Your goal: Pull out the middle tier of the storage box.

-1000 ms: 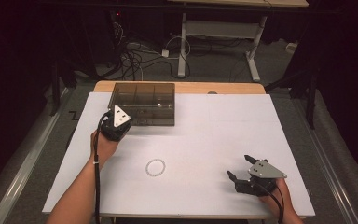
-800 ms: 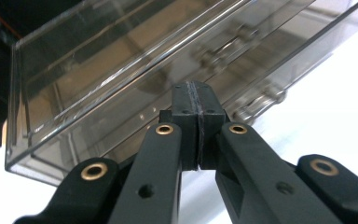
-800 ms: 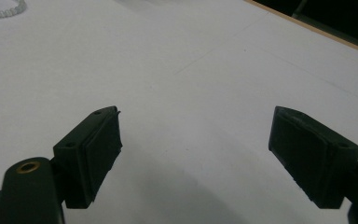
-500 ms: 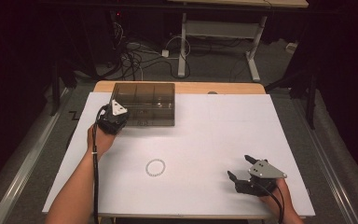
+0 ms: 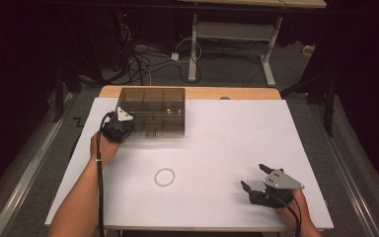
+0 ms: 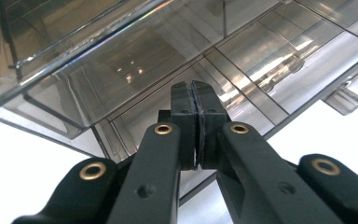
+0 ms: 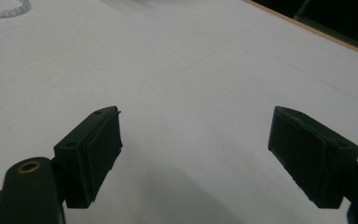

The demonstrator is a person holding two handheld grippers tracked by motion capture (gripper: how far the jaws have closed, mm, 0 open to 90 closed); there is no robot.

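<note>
A smoky clear plastic box point(image 5: 158, 106) with several compartments stands at the table's far left. My left gripper point(image 5: 126, 122) is at the box's near left corner. In the left gripper view this gripper point(image 6: 197, 95) is shut, pads pressed flat together with nothing between them, tips right at the box's point(image 6: 121, 60) wall. A small ring of pale beads point(image 5: 165, 177) lies on the white sheet near the middle front; it also appears as the bead ring point(image 7: 7, 11) in the right gripper view. My right gripper point(image 5: 252, 176) rests at the near right, open, and the right gripper point(image 7: 196, 130) holds nothing.
A white sheet point(image 5: 256, 138) covers the wooden table point(image 5: 202, 92). Past the far edge are a dark floor, cables point(image 5: 143, 54) and a desk frame point(image 5: 227, 34). A cable trails along the left forearm point(image 5: 86, 192).
My left gripper has shifted slightly left along the box's front to its near left corner, still shut. The right gripper and the bead ring have stayed put.
</note>
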